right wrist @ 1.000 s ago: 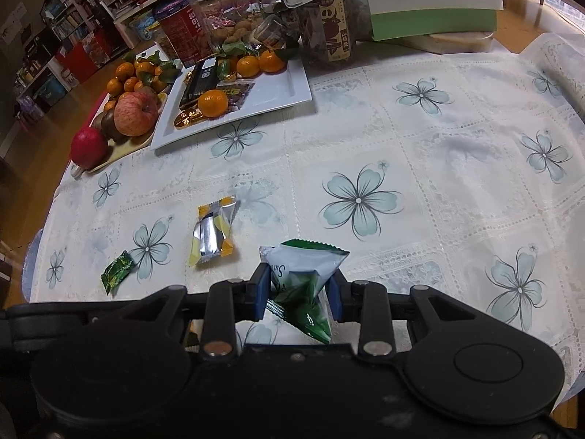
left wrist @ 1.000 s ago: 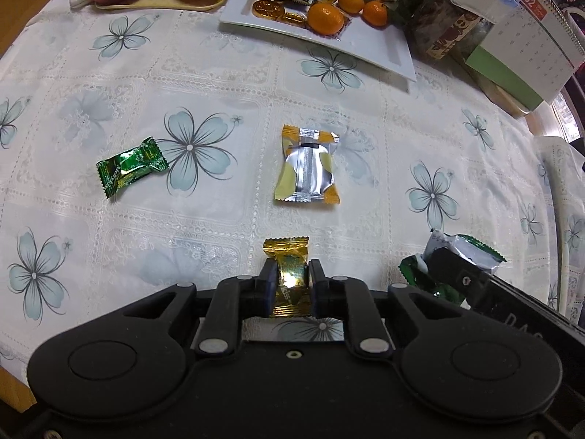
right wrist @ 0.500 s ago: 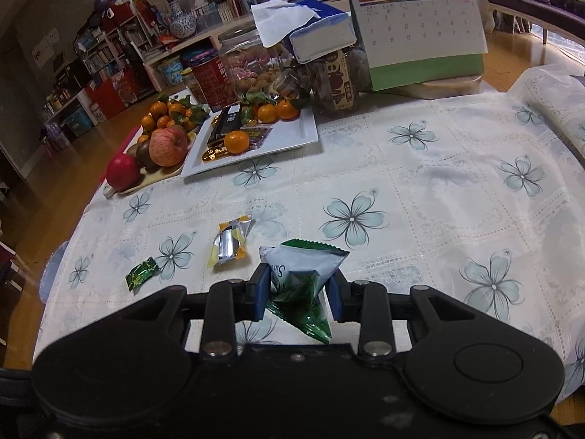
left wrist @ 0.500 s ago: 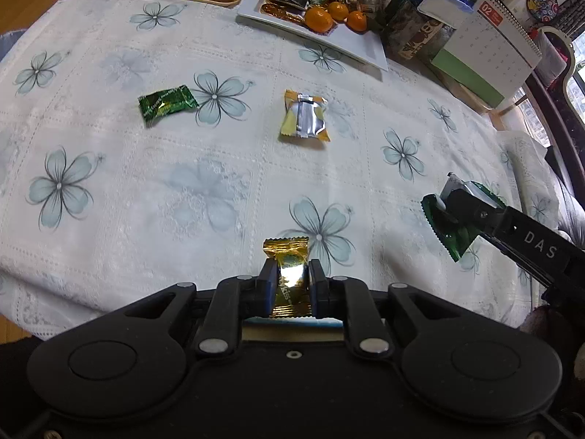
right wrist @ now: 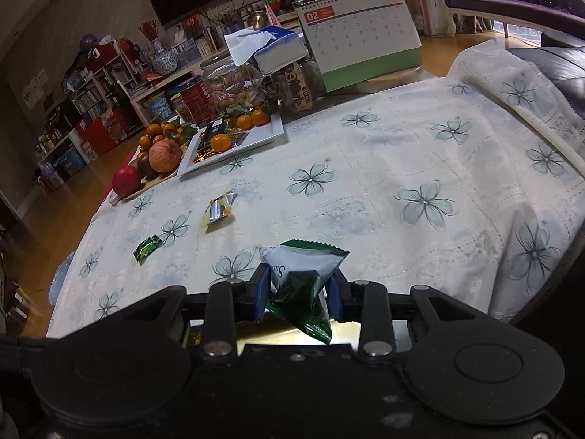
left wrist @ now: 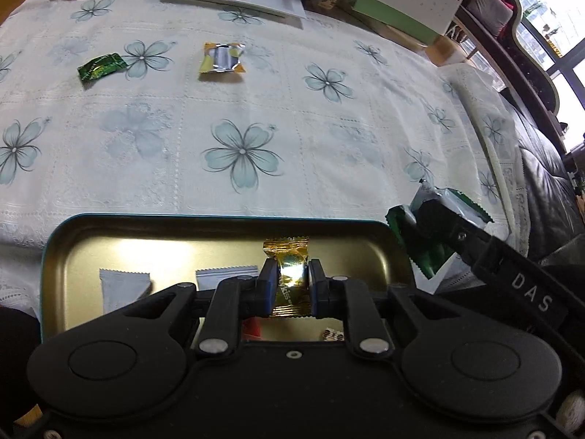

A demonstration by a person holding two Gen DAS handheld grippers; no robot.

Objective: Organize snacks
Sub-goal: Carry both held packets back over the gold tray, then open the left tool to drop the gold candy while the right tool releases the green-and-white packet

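Gold candy (left wrist: 290,274) upright, above open tin (left wrist: 234,221) holding two white sachets (left wrist: 124,287); green-white packet (right wrist: 305,281) tilted, raised; green candy (left wrist: 101,66) and silver-yellow packet (left wrist: 222,57) flat, far left.

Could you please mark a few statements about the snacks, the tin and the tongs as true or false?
1. The left tongs grip a gold candy. True.
2. The right tongs are empty. False: they are shut on a green-and-white packet.
3. The gold candy is held over the open tin. True.
4. The tin is empty. False: at least two white sachets lie in it, and other small items show below the tongs.
5. A green candy and a silver-yellow packet lie on the tablecloth. True.
6. The oranges lie loose on the cloth. False: they sit on a white plate.
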